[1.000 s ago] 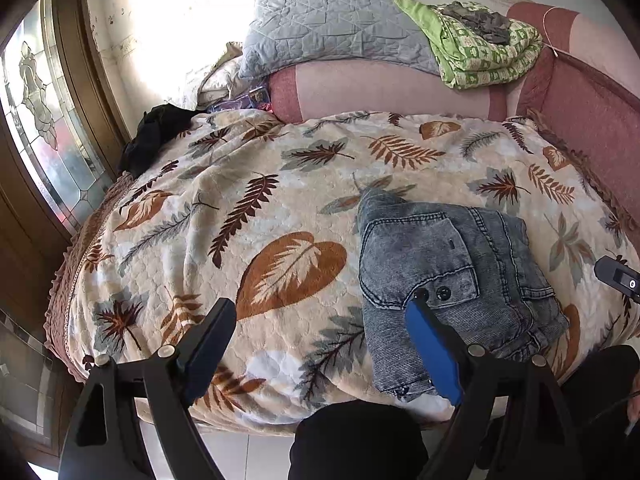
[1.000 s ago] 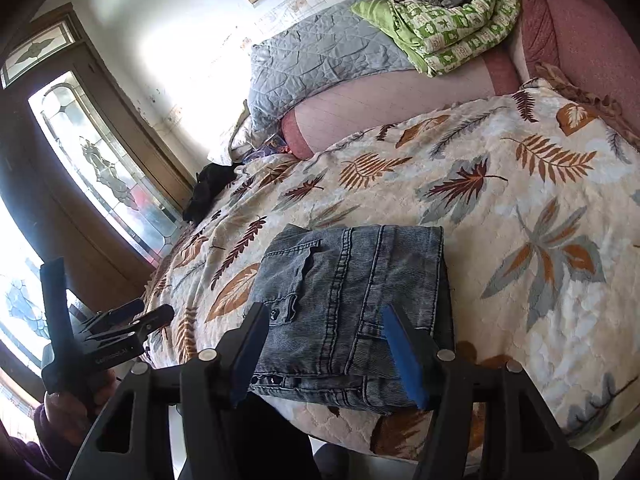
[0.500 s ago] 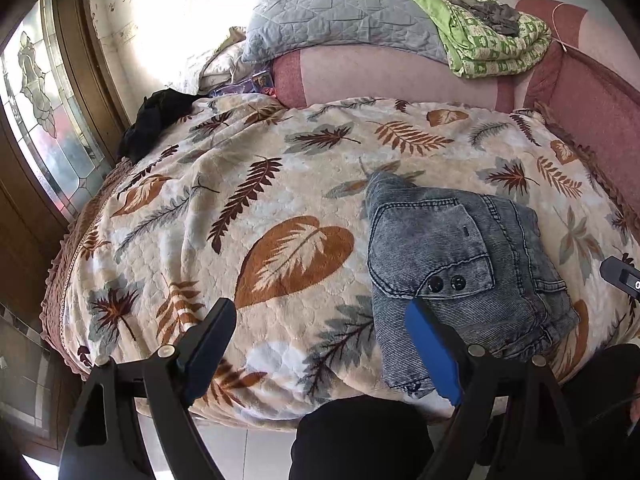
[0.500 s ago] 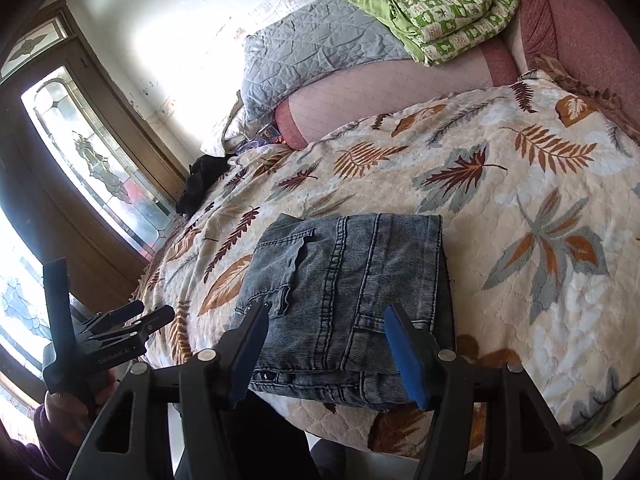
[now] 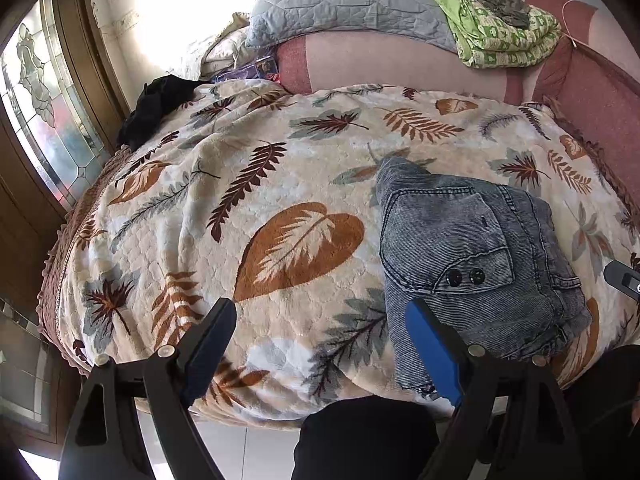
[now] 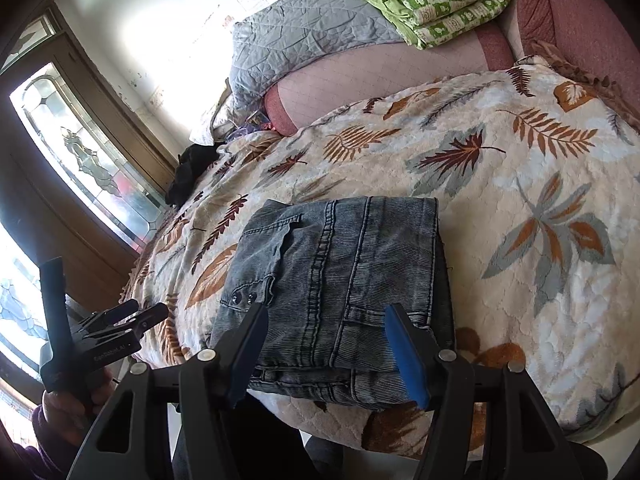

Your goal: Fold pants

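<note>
Pants [image 5: 468, 256] folded, unmoved on bedspread [image 5: 248, 208], both grippers' fingers apart as before.

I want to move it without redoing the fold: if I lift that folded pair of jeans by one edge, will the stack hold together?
Probably not: the folded jeans are soft denim in several loose layers, so one lifted edge would likely sag and unfold. They look fairly heavy for their size, and the plush bedspread should resist sliding.
</note>
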